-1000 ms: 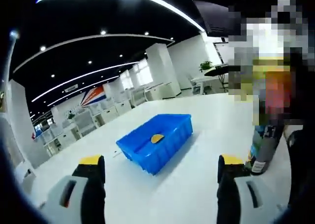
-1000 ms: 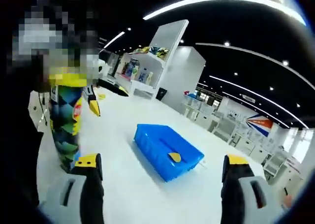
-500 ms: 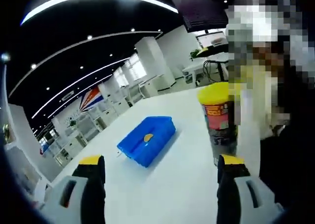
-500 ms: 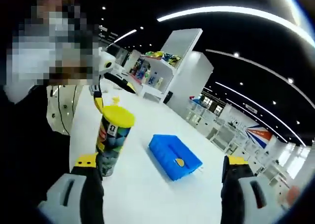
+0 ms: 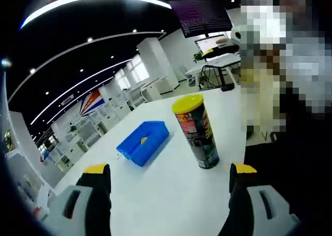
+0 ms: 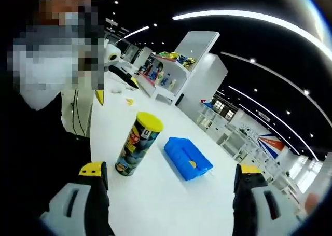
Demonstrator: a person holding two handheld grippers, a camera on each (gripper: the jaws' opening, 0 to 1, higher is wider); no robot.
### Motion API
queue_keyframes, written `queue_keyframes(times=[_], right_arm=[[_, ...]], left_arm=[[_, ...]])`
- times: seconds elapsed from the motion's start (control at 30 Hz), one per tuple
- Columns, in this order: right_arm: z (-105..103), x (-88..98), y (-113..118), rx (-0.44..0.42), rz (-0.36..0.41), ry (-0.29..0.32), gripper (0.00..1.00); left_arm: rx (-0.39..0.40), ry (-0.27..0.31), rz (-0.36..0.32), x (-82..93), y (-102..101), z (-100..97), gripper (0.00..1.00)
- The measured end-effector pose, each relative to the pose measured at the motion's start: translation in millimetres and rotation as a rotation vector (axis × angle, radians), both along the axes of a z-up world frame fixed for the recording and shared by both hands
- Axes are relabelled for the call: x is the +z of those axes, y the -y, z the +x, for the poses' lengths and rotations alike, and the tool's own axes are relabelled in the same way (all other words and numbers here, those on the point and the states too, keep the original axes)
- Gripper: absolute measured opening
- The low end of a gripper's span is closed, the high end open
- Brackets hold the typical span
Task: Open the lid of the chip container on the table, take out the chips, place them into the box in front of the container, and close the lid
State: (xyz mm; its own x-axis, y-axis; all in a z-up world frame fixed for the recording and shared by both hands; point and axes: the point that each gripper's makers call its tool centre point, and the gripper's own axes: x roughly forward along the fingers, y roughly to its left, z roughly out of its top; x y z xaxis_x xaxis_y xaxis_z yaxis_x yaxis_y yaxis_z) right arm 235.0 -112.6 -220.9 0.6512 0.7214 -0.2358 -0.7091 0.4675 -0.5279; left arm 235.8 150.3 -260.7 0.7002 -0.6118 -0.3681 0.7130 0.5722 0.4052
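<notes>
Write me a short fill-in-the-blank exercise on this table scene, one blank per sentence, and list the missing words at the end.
1. The lid on the chip container is coloured ____.
2. The box on the white table is coloured ____.
3. The single chip lies inside the ____.
4. Both the left gripper and the right gripper have their jaws ____.

Missing words: yellow; blue; box; open

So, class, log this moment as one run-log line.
chip can: upright, lid on | blue box: one chip inside | both grippers: open, empty
</notes>
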Motion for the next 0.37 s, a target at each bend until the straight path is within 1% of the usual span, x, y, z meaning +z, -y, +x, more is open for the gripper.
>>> queue_keyframes(times=[0.1,0.13,0.2,0.37], right_arm=[[-0.5,-3.5,1.0,-0.001,-0.011,-0.001,0.97],[-0.3,-5.3,0.8,-0.003,-0.025,0.005,0.97],[-0.9,-7.9,0.6,0.006,-0.045,0.019,0.97],[0.0,-11.0,-0.2,0.011,-0.046,0.005,0.97]], left_arm=[[0.004,-0.002,-0.004,0.4,0.9,0.2,0.95],[0.002,0.007,-0.001,1.2,1.7,0.2,0.95],[-0.016,0.044,0.017,2.6,4.6,0.3,0.95],[-0.014,0.028,0.026,-1.5,5.7,1.3,0.95]])
